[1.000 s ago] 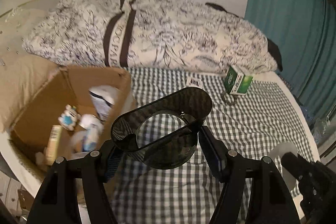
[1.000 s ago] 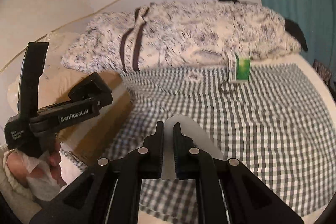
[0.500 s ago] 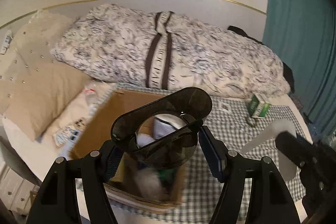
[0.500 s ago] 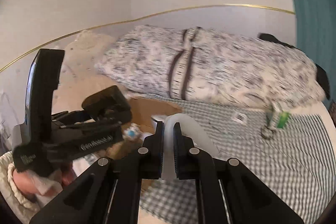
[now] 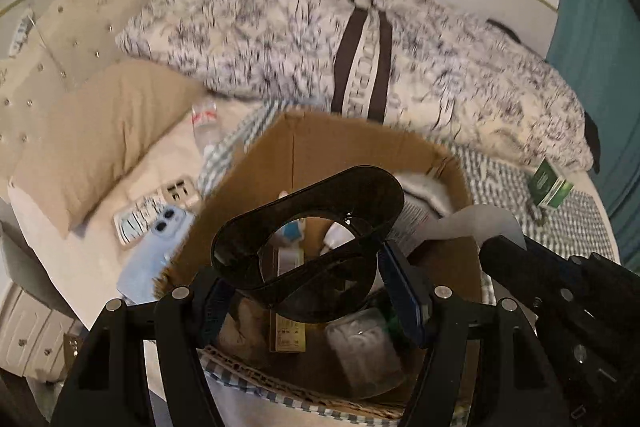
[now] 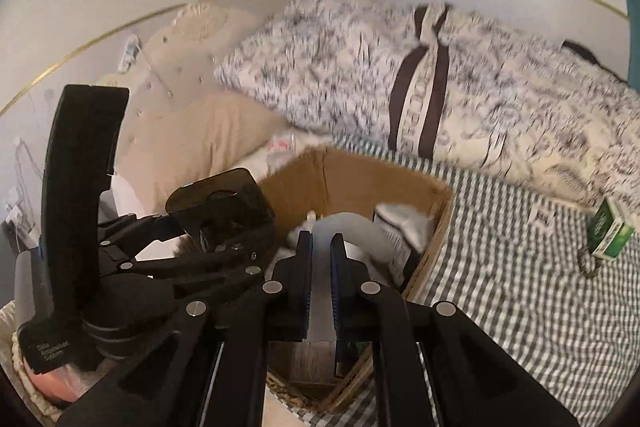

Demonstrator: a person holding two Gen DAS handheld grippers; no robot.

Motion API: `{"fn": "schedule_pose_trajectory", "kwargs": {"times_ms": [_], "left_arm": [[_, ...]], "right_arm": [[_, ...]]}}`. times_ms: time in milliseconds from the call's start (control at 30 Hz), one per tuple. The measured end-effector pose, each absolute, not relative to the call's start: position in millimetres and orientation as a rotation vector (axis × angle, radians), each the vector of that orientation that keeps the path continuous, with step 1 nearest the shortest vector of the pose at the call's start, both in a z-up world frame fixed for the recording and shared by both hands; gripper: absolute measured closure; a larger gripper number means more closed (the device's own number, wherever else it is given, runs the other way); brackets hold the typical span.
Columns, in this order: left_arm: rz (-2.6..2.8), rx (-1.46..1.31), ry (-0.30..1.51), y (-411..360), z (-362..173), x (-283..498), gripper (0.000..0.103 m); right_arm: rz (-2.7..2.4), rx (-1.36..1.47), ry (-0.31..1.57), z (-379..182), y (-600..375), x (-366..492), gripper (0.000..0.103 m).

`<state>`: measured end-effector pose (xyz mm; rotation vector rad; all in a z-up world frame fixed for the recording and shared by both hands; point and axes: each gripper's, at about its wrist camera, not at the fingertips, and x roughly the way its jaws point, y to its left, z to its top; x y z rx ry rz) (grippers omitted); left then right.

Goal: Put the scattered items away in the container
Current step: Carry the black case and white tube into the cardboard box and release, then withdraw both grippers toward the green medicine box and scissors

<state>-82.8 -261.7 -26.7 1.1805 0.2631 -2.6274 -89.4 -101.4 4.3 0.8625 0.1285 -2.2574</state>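
Left hand-held gripper clamps dark plastic ring above cardboard box (on bed); right hand-held gripper pinches thin white piece, jaws nearly together.

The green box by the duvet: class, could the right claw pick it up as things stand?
Probably not yet. The right claw is shut on a pale curved item over the cardboard box, so it is occupied. The green box lies apart on the checked sheet, with nothing around it.

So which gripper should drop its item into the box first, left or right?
Probably left: the left gripper holds the dark plastic piece directly over the open cardboard box. The right gripper's white item hangs nearer the rim.
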Motion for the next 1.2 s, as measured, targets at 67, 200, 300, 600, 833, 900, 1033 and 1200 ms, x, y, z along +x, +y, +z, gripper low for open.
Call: {"fn": "schedule_pose_trajectory", "kwargs": {"times_ms": [67, 200, 300, 600, 833, 900, 1033, 1200], "left_arm": [[-2.612, 1.216, 0.271, -262.1, -38.8, -87.7, 0.033], [-2.544, 1.282, 0.224, -264.0, -54.2, -97.2, 0.012], [-2.520, 1.279, 0.217, -266.0, -57.8, -97.4, 0.003], [-2.555, 1.257, 0.191, -243.2, -44.6, -89.6, 0.001], [-2.627, 1.201, 0.188, -202.4, -23.1, -78.3, 0.000], [-2.653, 1.199, 0.179, -184.8, -19.8, -76.3, 0.000], [-2.705, 1.218, 0.165, -144.2, -20.5, -77.1, 0.000], [-2.746, 1.260, 0.127, -95.9, -29.5, -87.3, 0.000]], "right_arm": [[-2.239, 0.914, 0.119, -11.5, -103.6, -96.9, 0.091], [-2.265, 1.002, 0.133, -33.9, -102.4, -109.4, 0.076], [-2.327, 1.015, 0.105, -34.3, -92.8, -112.1, 0.045], [-2.389, 0.938, -0.008, -16.7, -56.8, -103.4, 0.031], [-2.490, 0.904, -0.037, -11.4, -10.1, -87.2, 0.031], [-2.525, 0.900, -0.044, -11.5, 9.8, -81.3, 0.031], [-2.589, 0.910, -0.080, -14.1, 53.2, -72.0, 0.031], [-2.684, 0.931, -0.116, -19.7, 113.1, -66.3, 0.030]]}}
